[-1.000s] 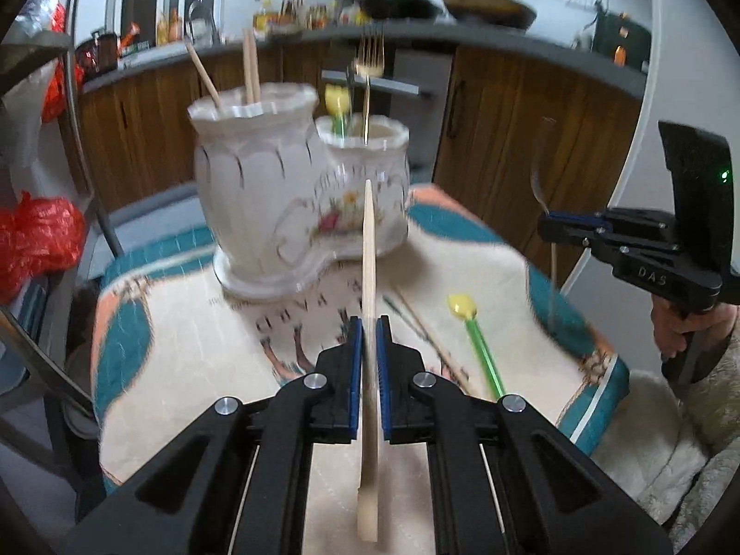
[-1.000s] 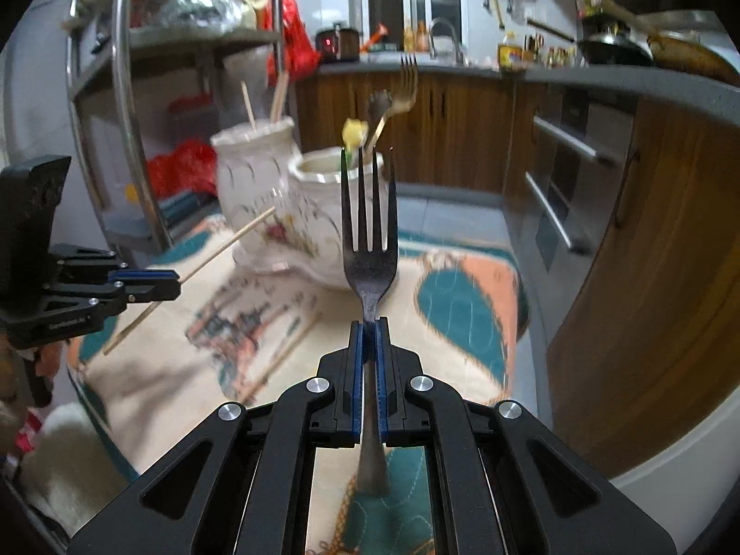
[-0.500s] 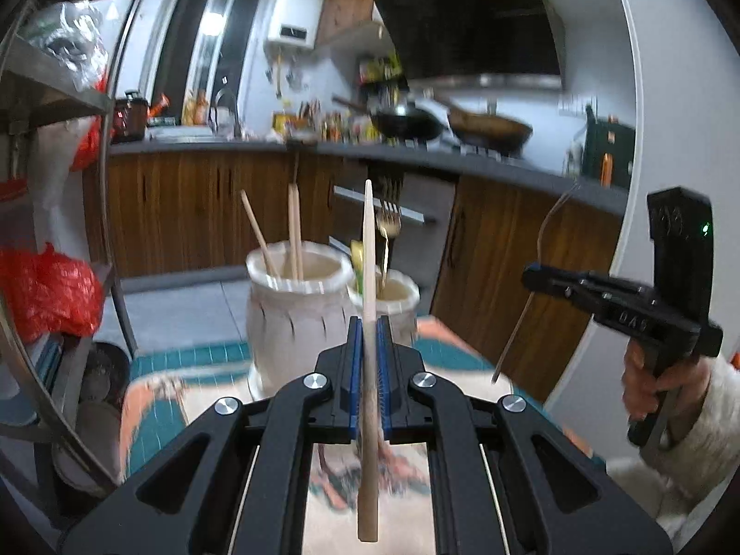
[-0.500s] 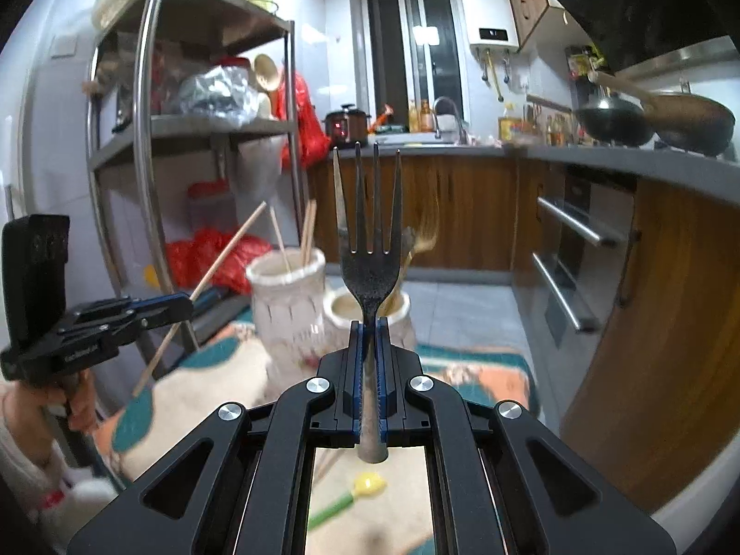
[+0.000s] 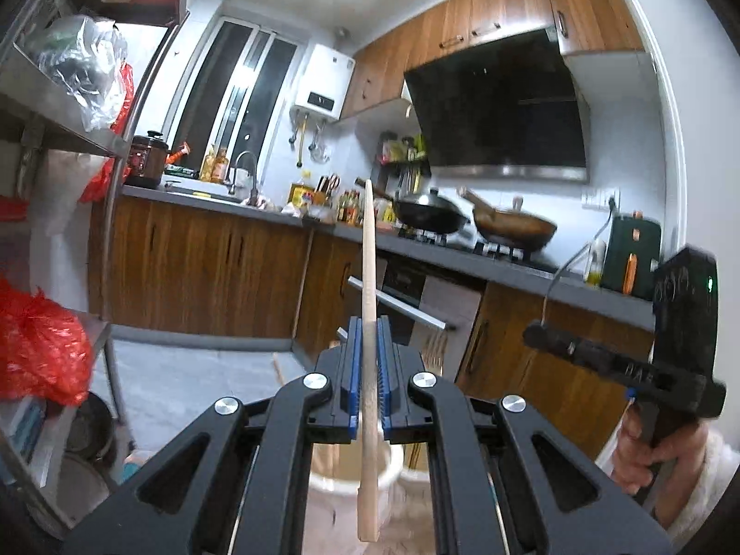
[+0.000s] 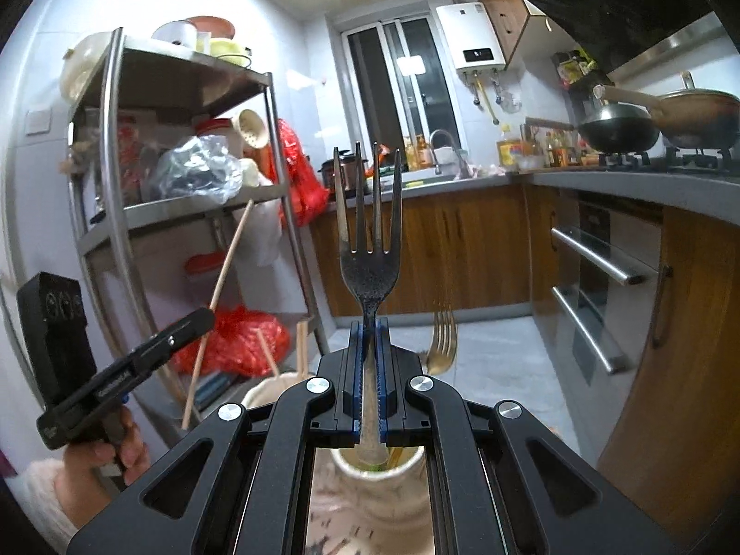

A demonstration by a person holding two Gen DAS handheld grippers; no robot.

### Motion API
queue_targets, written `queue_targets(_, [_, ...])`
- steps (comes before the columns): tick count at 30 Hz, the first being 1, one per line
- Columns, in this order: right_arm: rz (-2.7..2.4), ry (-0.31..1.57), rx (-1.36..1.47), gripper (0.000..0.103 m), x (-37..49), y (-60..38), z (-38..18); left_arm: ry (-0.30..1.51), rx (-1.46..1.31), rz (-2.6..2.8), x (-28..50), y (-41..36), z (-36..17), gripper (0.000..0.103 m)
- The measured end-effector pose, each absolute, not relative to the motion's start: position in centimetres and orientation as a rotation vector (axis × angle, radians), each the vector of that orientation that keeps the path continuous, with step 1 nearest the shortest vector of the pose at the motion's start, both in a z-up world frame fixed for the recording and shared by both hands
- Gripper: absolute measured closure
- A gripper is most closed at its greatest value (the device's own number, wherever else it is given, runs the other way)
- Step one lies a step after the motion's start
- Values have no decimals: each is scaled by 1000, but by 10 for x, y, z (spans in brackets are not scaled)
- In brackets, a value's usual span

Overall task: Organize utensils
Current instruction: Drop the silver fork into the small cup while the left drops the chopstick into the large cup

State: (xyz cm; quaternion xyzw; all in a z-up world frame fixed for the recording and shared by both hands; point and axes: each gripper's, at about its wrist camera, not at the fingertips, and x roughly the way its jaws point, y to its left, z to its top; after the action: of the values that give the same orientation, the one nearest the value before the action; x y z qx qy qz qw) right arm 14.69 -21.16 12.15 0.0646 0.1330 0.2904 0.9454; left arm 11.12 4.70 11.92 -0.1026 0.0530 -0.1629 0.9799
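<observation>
My left gripper [image 5: 367,370] is shut on a wooden chopstick [image 5: 368,277] held upright, its lower end above the mouth of a white ceramic holder [image 5: 351,476]. My right gripper [image 6: 369,370] is shut on a dark metal fork [image 6: 368,259], tines up, its handle end over the smaller white holder [image 6: 374,467]. That holder has a gold fork [image 6: 443,342] in it. The taller holder [image 6: 268,393] beside it has chopsticks [image 6: 301,354] in it. The left gripper with its chopstick [image 6: 222,305] shows at left in the right wrist view. The right gripper [image 5: 601,360] shows at right in the left wrist view.
A steel rack [image 6: 120,212] with bags and containers stands to the left. Wooden cabinets [image 5: 208,268] and a counter with woks [image 5: 513,226] lie behind. An oven with bar handles [image 6: 596,259] is to the right. A red bag [image 5: 37,347] lies low on the rack.
Both grippers have tilted up and risen over the holders. The table cloth and loose green spoon have dropped out of view. The chopstick and fork now stand upright above the holder mouths.
</observation>
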Motion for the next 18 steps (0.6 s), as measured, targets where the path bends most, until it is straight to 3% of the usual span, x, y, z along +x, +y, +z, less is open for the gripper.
queue_targets(18, [572,371,111,97,181,-195,79,109,-163,-255,158,26,82,97])
